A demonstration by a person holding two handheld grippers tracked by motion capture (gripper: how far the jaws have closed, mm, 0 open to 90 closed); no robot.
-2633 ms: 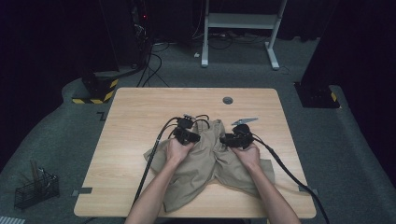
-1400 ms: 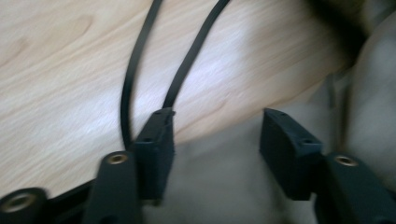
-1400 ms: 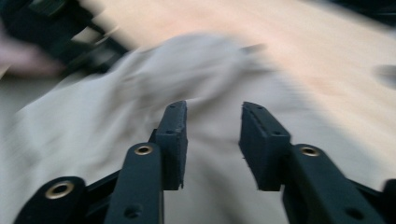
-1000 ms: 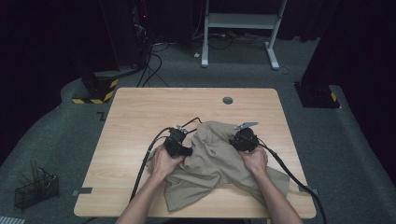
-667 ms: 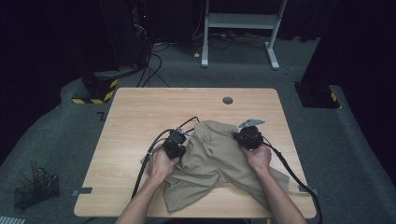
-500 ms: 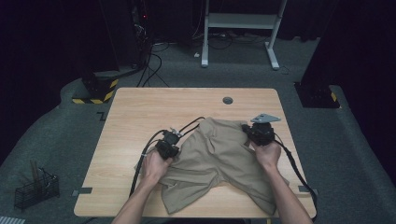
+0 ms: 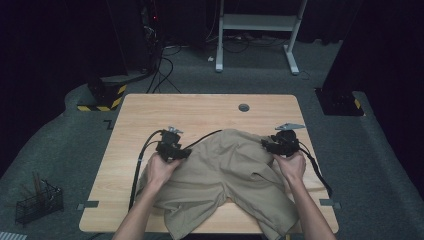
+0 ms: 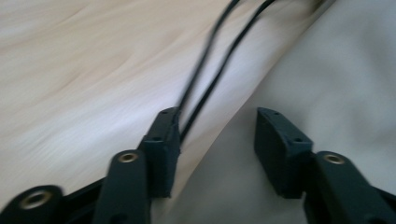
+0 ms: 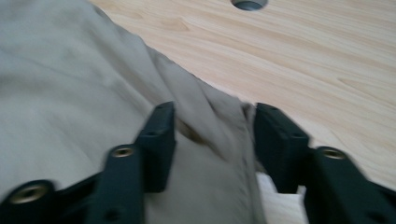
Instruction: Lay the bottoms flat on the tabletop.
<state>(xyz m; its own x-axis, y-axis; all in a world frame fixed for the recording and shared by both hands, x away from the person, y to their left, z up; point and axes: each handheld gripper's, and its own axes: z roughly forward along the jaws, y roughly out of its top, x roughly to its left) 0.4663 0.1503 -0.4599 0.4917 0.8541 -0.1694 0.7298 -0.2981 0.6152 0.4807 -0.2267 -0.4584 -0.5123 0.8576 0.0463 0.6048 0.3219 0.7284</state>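
A person spreads a pair of khaki shorts point(image 7: 230, 185) flat on a wooden table point(image 7: 200, 110), working a hand-held gripper at each end of the waistband. The garment covers the near half of the tabletop, waistband toward 12 o'clock, legs trailing toward 6 o'clock and over the near edge. The left gripper point(image 8: 215, 140) sits at the 9 o'clock corner of the waist, jaws released and straddling the fabric's edge, its black cable point(image 8: 205, 70) running across the bare wood. The right gripper point(image 9: 210, 135), at the 3 o'clock corner, stands parted too, with a bunched fold of cloth lying between the jaws but not visibly pinched. The job looks to be at the flattening stage; the next move likely calls for clamping each corner and drawing outward to smooth the wrinkles.
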